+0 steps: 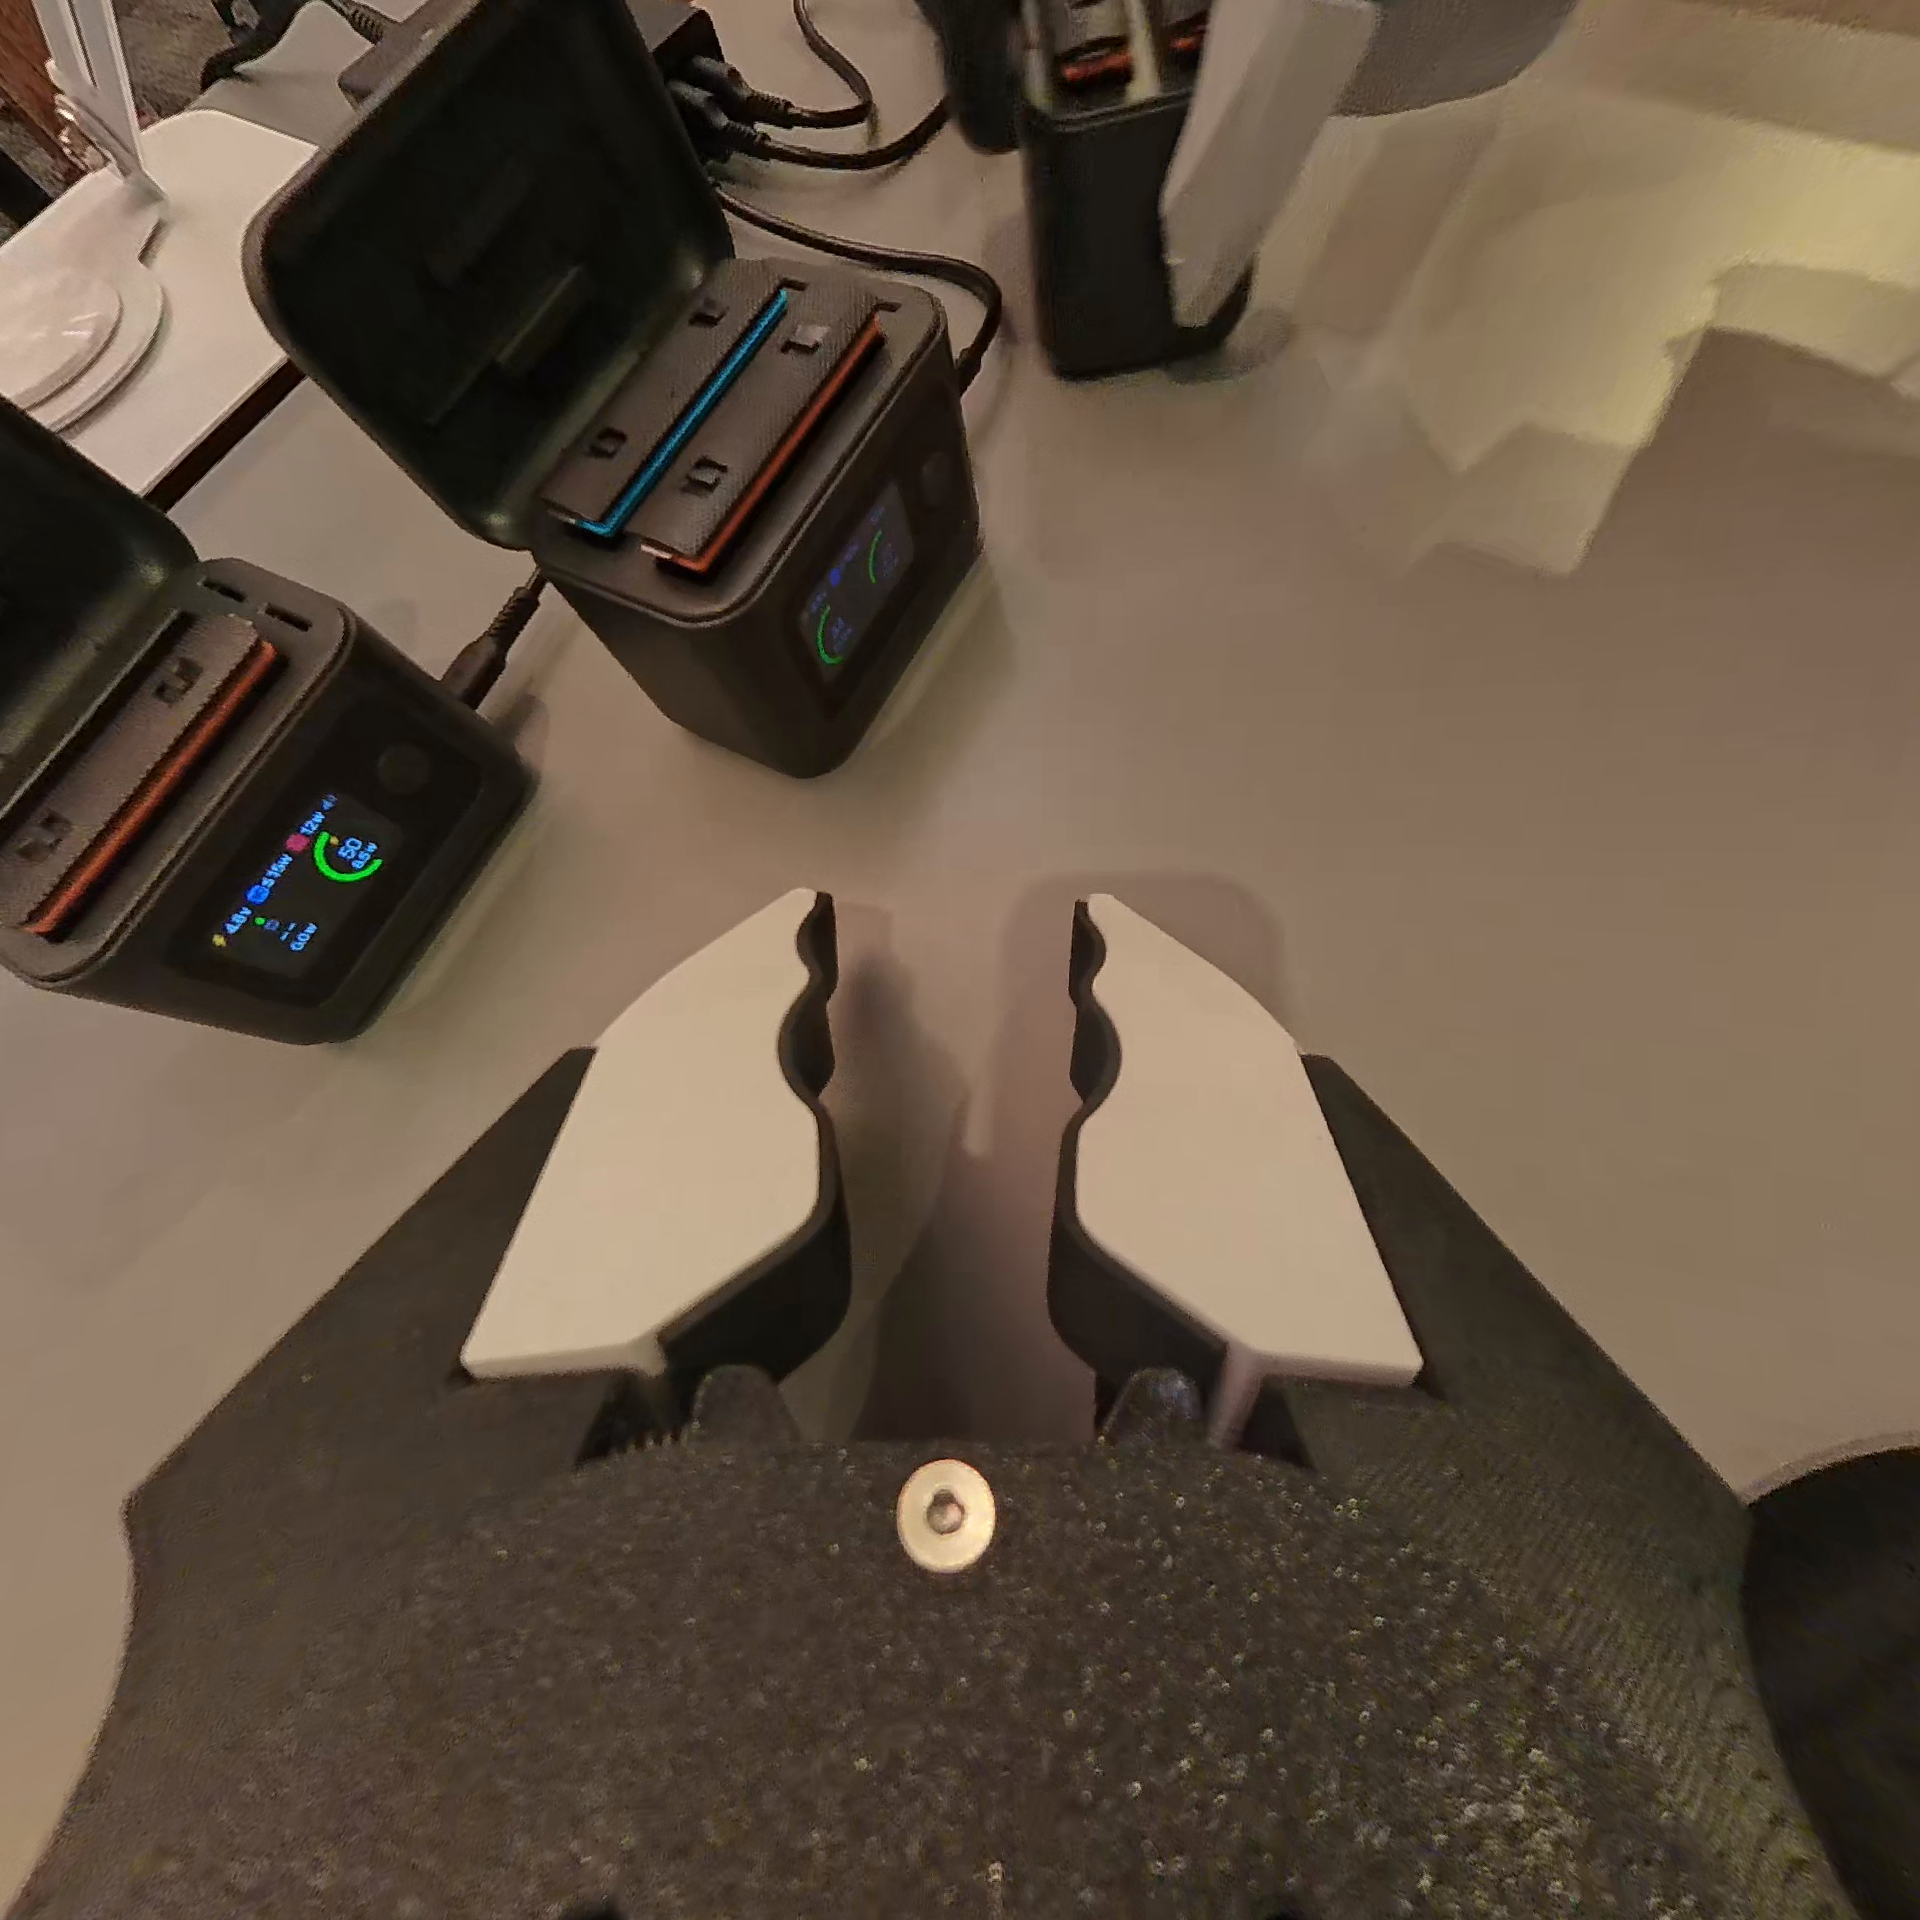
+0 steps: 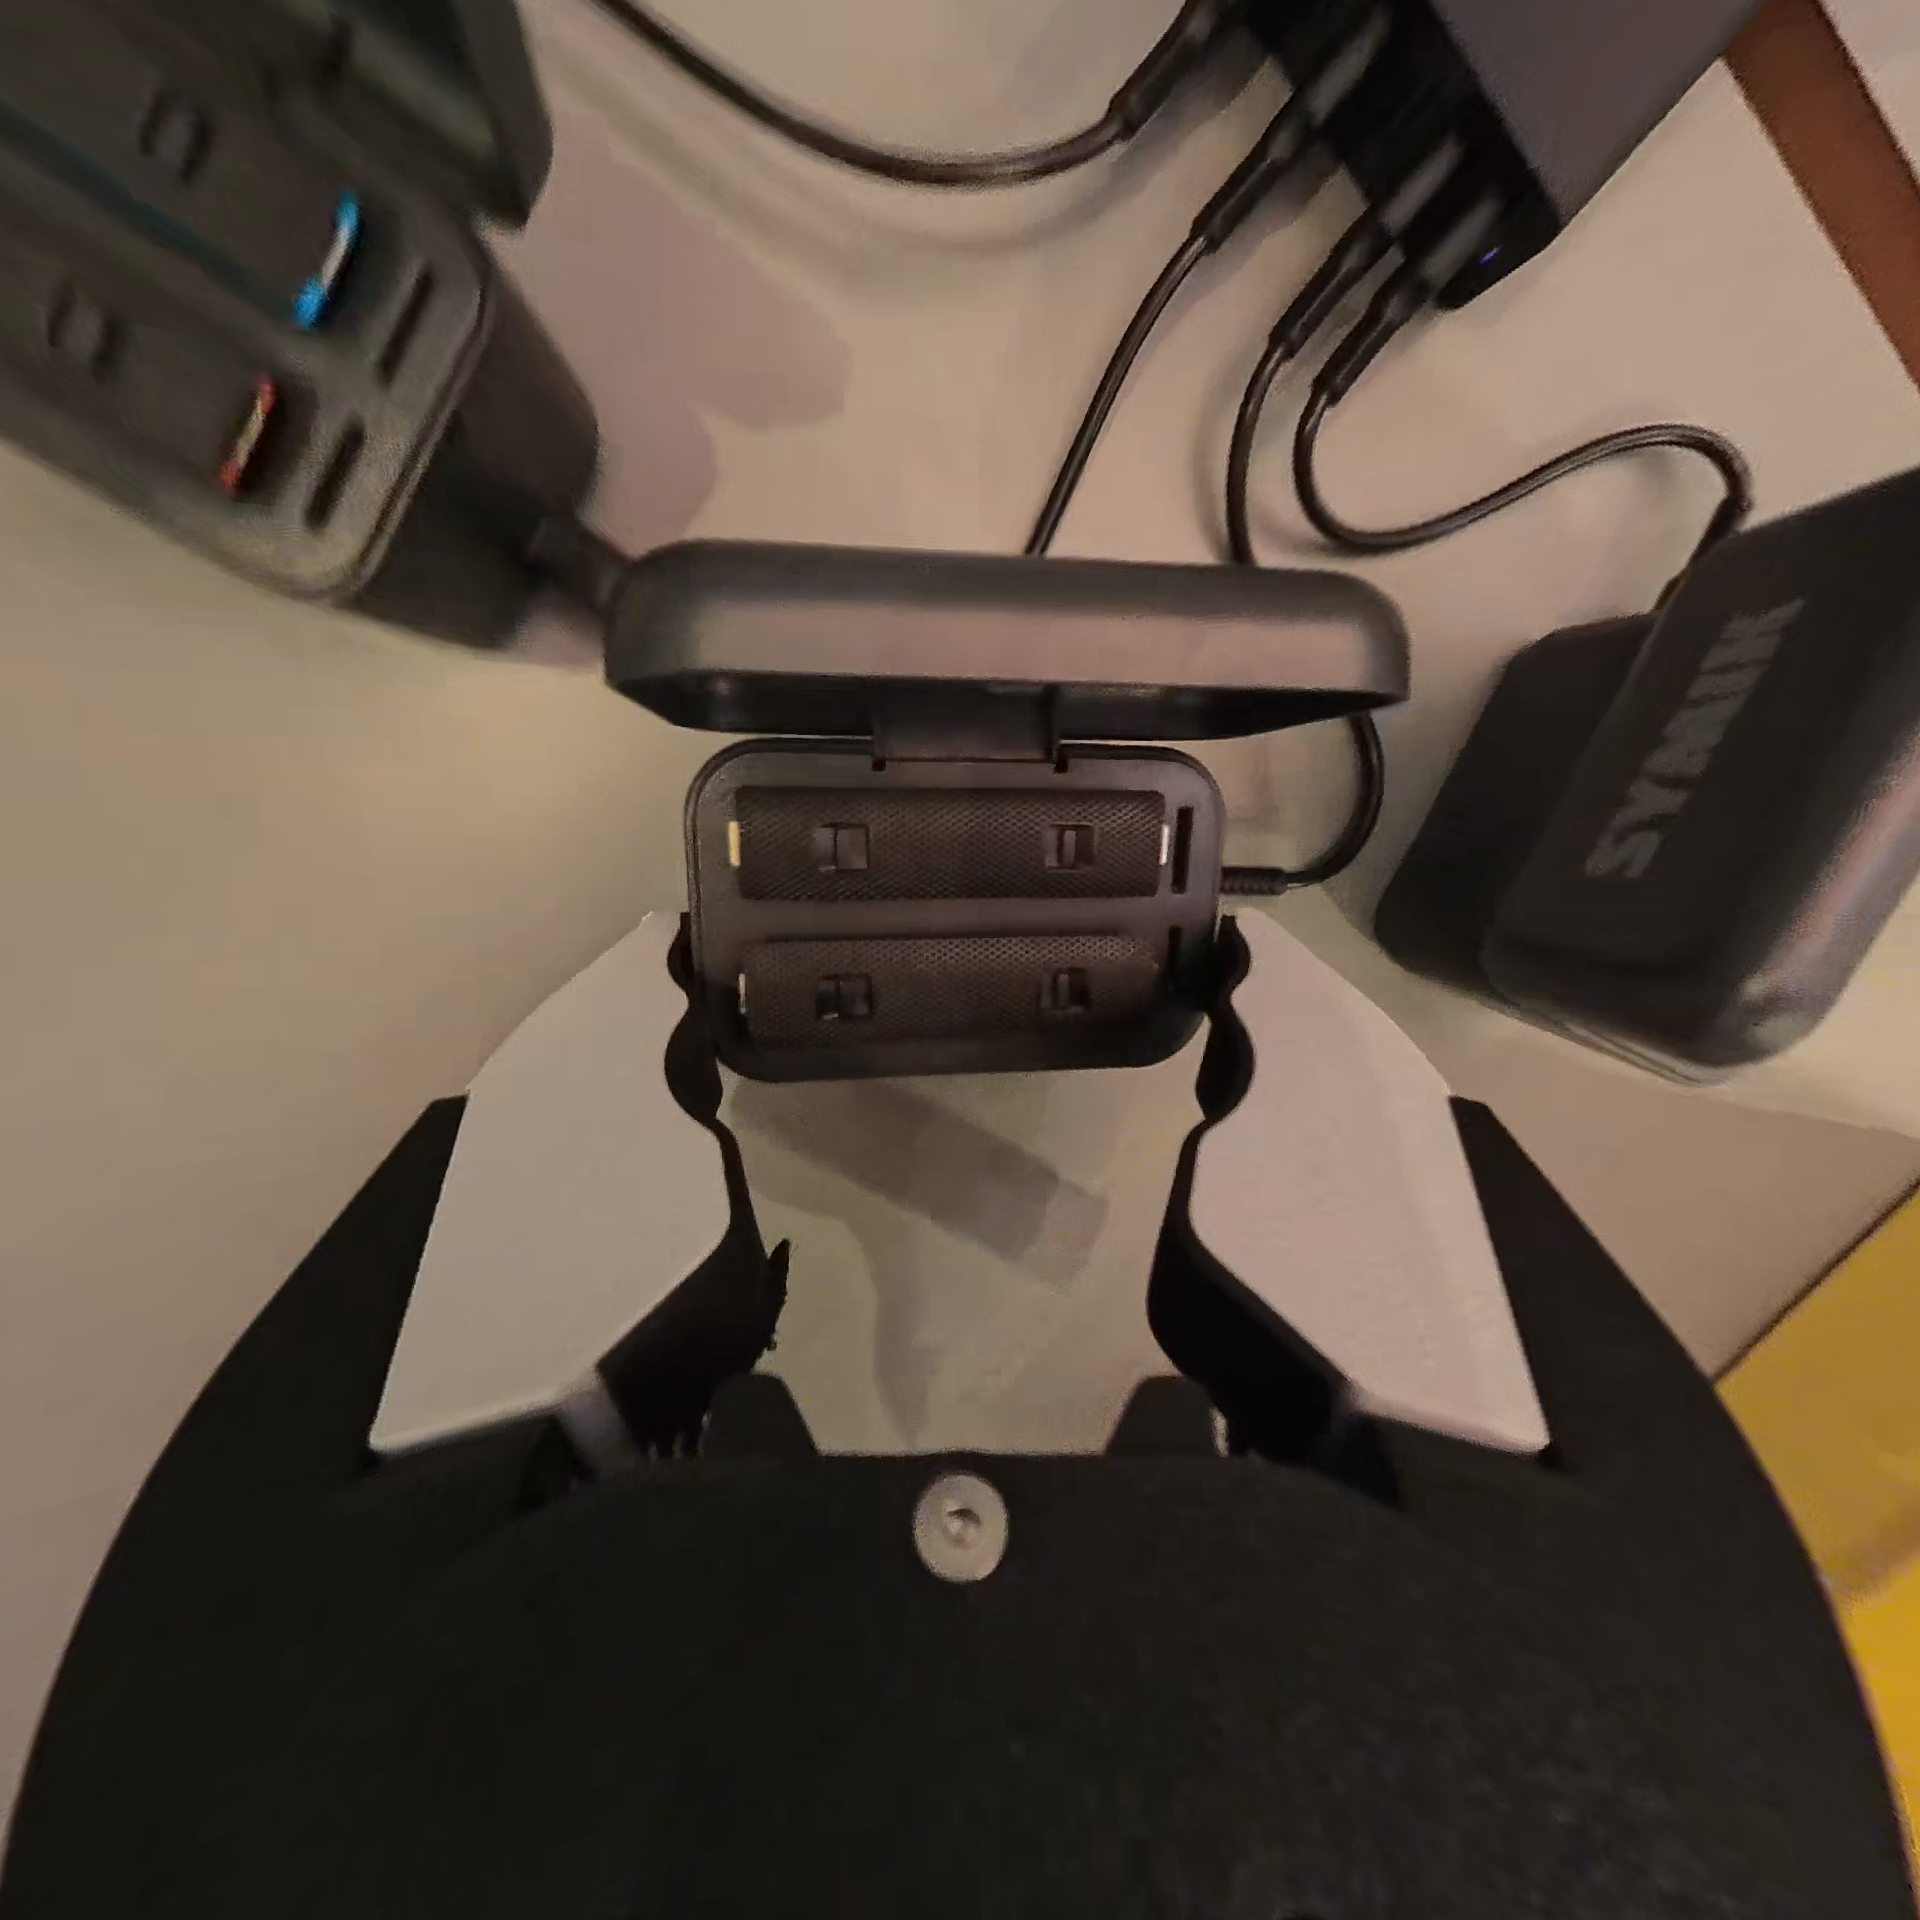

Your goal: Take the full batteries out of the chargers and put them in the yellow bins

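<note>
- Pale worktop (image 2: 260, 935) carries several black chargers, their cables running off toward twelve o'clock in my right wrist view.
- My right claw (image 2: 956, 966) is spread wide, its tips flanking the open charger (image 2: 951, 904) at centre; I cannot tell whether they touch it.
- Two batteries (image 2: 945, 992) sit in their slots, long axes running nine to three, tops facing the camera.
- I judge this the reach-in step: next I must narrow onto one battery and pull it straight out.
- A yellow bin (image 2: 1808, 1475) shows at four o'clock.
- My left claw (image 1: 951, 914) hangs released, holding nothing, over bare worktop.
</note>
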Demonstrator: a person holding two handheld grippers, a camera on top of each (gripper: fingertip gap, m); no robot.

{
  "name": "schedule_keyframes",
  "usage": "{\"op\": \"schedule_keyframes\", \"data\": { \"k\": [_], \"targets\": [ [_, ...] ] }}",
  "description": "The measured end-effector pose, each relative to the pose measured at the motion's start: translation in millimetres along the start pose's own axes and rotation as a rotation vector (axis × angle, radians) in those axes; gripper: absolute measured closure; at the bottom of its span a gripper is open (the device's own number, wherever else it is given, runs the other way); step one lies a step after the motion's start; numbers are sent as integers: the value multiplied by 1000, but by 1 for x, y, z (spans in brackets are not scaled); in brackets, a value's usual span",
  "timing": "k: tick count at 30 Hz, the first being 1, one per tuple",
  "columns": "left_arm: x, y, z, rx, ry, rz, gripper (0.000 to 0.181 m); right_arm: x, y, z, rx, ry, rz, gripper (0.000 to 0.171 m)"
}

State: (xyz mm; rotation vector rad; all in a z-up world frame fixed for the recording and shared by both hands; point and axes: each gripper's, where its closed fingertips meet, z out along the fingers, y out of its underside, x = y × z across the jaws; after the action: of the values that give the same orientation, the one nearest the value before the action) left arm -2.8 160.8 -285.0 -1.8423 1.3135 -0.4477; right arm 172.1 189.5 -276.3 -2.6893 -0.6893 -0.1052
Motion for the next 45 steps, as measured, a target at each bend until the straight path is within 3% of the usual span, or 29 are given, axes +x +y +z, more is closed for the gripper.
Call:
{"op": "schedule_keyframes", "data": {
  "k": [8,17,20,23,28,37,45],
  "targets": [
    [0,0,0,-2,1,-5,139,4,-31,14,65,23,257,79],
    [-1,1,0,-3,-1,-11,138,7,-40,14,153,62,359,73],
    [-1,1,0,-4,1,-13,138,1,-44,-5,281,29,337,64],
    [-1,1,0,-5,0,-16,138,-2,-45,-40,465,13,315,66],
    [-1,1,0,-4,-3,-14,138,-4,-15,-64,632,16,264,87],
    [-1,2,1,-7,-1,-22,138,-18,35,-43,689,24,260,144],
    [-1,2,1,-6,-2,-21,138,-23,43,-27,637,-7,272,158]
  ]
}}
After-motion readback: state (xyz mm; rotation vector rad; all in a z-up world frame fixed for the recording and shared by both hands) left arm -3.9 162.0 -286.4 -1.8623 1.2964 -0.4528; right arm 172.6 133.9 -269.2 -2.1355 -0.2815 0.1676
